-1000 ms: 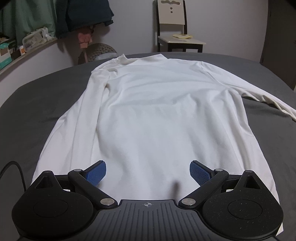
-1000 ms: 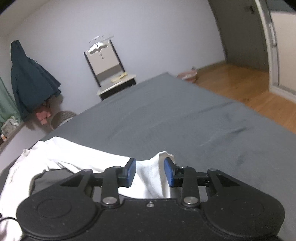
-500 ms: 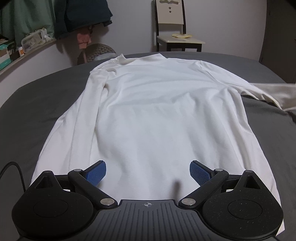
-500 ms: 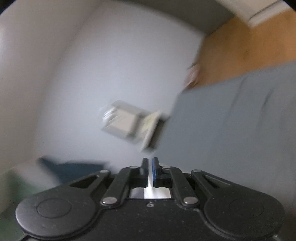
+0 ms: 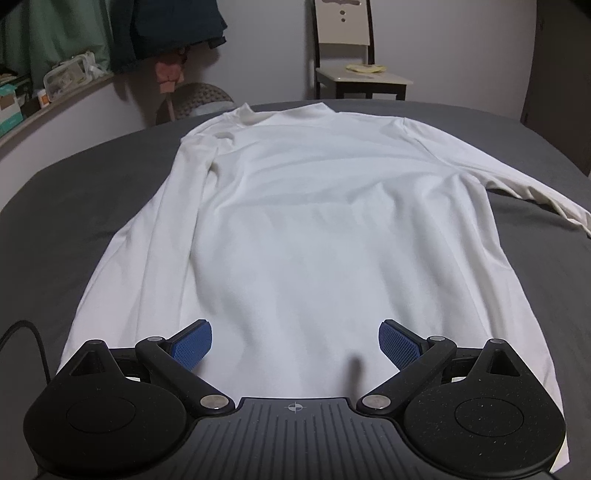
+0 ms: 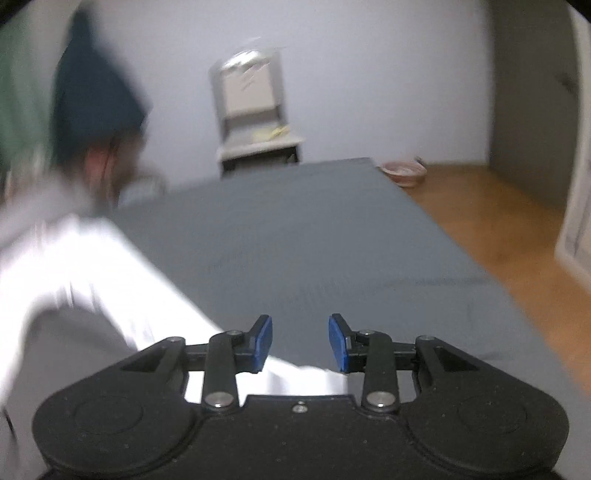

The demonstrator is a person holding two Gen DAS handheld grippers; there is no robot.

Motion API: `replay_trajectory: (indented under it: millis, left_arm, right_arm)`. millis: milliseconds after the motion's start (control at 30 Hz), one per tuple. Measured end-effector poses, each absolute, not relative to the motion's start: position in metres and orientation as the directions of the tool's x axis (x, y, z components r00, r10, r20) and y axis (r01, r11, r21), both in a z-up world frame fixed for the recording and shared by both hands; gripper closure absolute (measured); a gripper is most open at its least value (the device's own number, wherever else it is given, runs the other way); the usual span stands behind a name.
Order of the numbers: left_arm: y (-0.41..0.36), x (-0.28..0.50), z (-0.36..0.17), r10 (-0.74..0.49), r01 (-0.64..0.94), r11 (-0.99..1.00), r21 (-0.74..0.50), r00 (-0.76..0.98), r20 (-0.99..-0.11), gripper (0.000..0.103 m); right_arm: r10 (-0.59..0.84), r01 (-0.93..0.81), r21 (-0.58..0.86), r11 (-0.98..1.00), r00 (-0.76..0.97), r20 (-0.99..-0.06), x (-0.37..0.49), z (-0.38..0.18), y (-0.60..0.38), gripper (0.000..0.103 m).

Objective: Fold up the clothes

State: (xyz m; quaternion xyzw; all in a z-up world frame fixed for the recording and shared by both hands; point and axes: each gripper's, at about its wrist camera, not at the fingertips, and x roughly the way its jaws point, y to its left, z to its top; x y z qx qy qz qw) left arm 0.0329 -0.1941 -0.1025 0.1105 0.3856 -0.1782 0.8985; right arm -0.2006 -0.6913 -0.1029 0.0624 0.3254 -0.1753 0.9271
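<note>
Left wrist view: left tool spread over white shirt on bed.
Right tool: spread, empty.
Writing: none legible.
Behind: chair.

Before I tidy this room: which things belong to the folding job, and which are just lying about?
Job: shirt; bed; left gripper and right gripper, jaws open.
Lying about: chair; hanging jacket; basket.

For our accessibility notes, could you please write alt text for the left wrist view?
A white long-sleeved shirt lies spread flat on a grey bed, collar at the far end and one sleeve stretched out to the right. The left gripper is open above the near hem. A chair stands against the far wall.
</note>
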Motion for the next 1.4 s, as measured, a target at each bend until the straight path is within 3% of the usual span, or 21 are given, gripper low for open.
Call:
replay_trajectory:
  millis: [133, 400, 500, 567, 667, 733, 800, 833, 867, 1000, 1067, 1300, 1333, 1400]
  left_arm:
    - [-0.198, 0.028, -0.101, -0.239, 0.424, 0.902, 0.08, 0.645, -0.725, 0.005]
    - [-0.198, 0.028, -0.101, -0.223, 0.417, 0.904, 0.097, 0.652, -0.725, 0.005]
    - [-0.197, 0.027, -0.101, -0.22, 0.416, 0.904, 0.099, 0.651, -0.727, 0.005]
    - [-0.197, 0.028, -0.101, -0.219, 0.415, 0.904, 0.1, 0.652, -0.726, 0.005]
    - [-0.196, 0.028, -0.102, -0.22, 0.416, 0.904, 0.098, 0.651, -0.727, 0.005]
    - [-0.196, 0.028, -0.102, -0.221, 0.417, 0.904, 0.098, 0.649, -0.728, 0.005]
    - [-0.196, 0.028, -0.103, -0.222, 0.419, 0.903, 0.098, 0.648, -0.728, 0.005]
    - [-0.196, 0.028, -0.103, -0.223, 0.42, 0.902, 0.098, 0.648, -0.729, 0.005]
    - [-0.197, 0.028, -0.103, -0.224, 0.423, 0.901, 0.098, 0.647, -0.729, 0.005]
    - [-0.199, 0.029, -0.106, -0.219, 0.429, 0.897, 0.107, 0.641, -0.735, 0.005]
    - [-0.2, 0.028, -0.107, -0.217, 0.43, 0.896, 0.109, 0.641, -0.736, 0.005]
    - [-0.202, 0.031, -0.109, -0.201, 0.422, 0.899, 0.119, 0.638, -0.743, 0.005]
    - [-0.202, 0.032, -0.109, -0.2, 0.422, 0.899, 0.12, 0.638, -0.744, 0.005]
    - [-0.203, 0.032, -0.109, -0.201, 0.423, 0.898, 0.12, 0.638, -0.744, 0.005]
  right_arm:
    - [-0.237, 0.231, -0.105, 0.967, 0.672, -0.702, -0.197, -0.105, -0.681, 0.07]
    - [-0.192, 0.111, -0.157, 0.981, 0.548, -0.814, -0.171, -0.125, -0.674, 0.071]
    - [-0.15, 0.103, -0.111, 0.988, 0.566, -0.811, -0.176, -0.131, -0.673, 0.096]
    - [-0.116, 0.071, -0.091, 0.993, 0.581, -0.806, -0.167, -0.127, -0.669, 0.098]
    - [0.033, 0.07, 0.113, 0.991, 0.694, -0.719, -0.184, -0.101, -0.675, 0.099]
    - [0.159, 0.054, 0.34, 0.939, 0.808, -0.567, -0.196, -0.074, -0.691, 0.099]
    - [0.236, -0.004, 0.552, 0.834, 0.906, -0.351, -0.21, -0.058, -0.711, 0.099]
    - [0.217, -0.005, 0.617, 0.787, 0.938, -0.269, -0.214, -0.054, -0.722, 0.099]
    - [0.144, 0.066, 0.638, 0.767, 0.952, -0.272, -0.213, -0.054, -0.732, 0.099]
    - [-0.1, 0.483, 0.451, 0.75, 0.757, -0.645, -0.174, -0.086, -0.756, 0.099]
    - [-0.15, 0.596, 0.398, 0.697, 0.664, -0.733, -0.162, -0.111, -0.766, 0.099]
    - [-0.266, 0.707, 0.323, 0.629, 0.587, -0.765, -0.149, -0.152, -0.776, 0.098]
    - [-0.277, 0.706, 0.323, 0.63, 0.593, -0.756, -0.15, -0.151, -0.773, 0.095]
    - [-0.294, 0.698, 0.332, 0.634, 0.614, -0.732, -0.16, -0.147, -0.767, 0.076]
